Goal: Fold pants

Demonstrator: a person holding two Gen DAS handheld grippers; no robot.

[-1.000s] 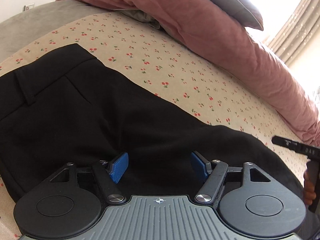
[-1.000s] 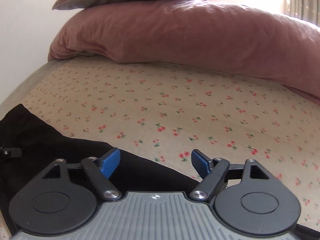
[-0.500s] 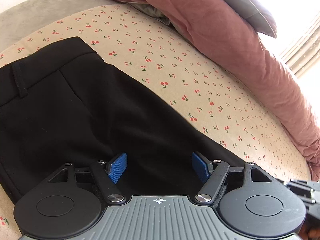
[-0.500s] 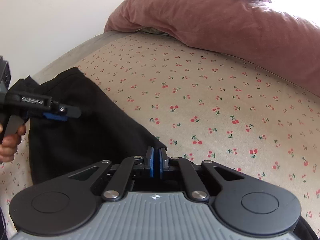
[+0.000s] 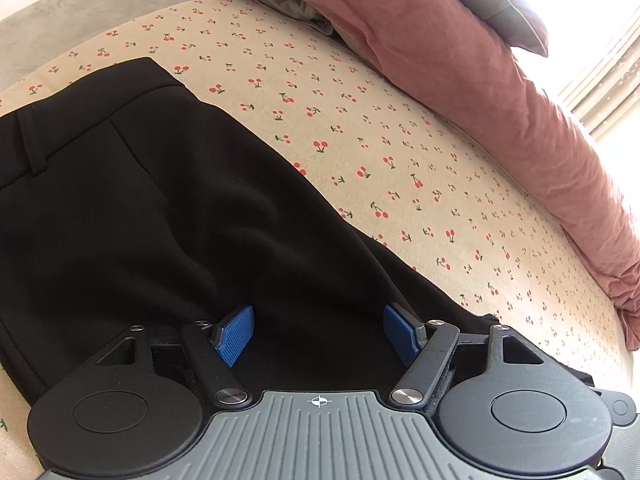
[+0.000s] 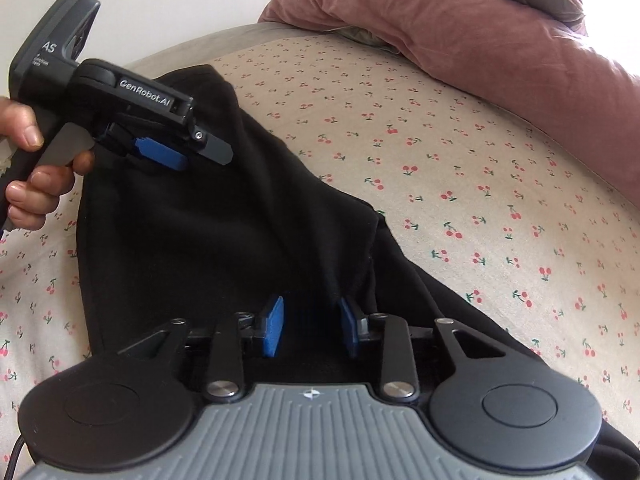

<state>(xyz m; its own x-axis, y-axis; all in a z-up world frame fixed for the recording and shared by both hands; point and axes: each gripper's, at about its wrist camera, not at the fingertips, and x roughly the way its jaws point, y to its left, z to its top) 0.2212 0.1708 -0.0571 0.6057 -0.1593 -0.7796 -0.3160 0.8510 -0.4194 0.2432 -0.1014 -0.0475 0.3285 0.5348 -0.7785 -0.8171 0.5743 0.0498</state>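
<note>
Black pants (image 5: pixel 160 220) lie flat on the cherry-print bed sheet (image 5: pixel 400 140), waistband and a belt loop at the upper left. My left gripper (image 5: pixel 320 320) hovers over the middle of the pants, open, its blue pads wide apart with nothing pinched. In the right wrist view the pants (image 6: pixel 240 220) run from upper left to lower right. My right gripper (image 6: pixel 311 316) sits low over a raised fold of the black cloth. Its jaws are opening, a narrow gap between the pads, and the pads do not press the cloth. A hand holds the left gripper (image 6: pixel 192 156) over the far end of the pants.
A pink duvet (image 5: pixel 480 80) is heaped along the far side of the bed, with a grey pillow (image 5: pixel 500 0) on top. Bare sheet (image 6: pixel 480 200) stretches between the pants and the duvet. A curtain and bright window (image 5: pixel 608 72) are at the right.
My right gripper swung left from bare sheet onto the pants, snapped shut, then parted a little. The left gripper came into its view. The left gripper barely moved, only rolling slightly.
</note>
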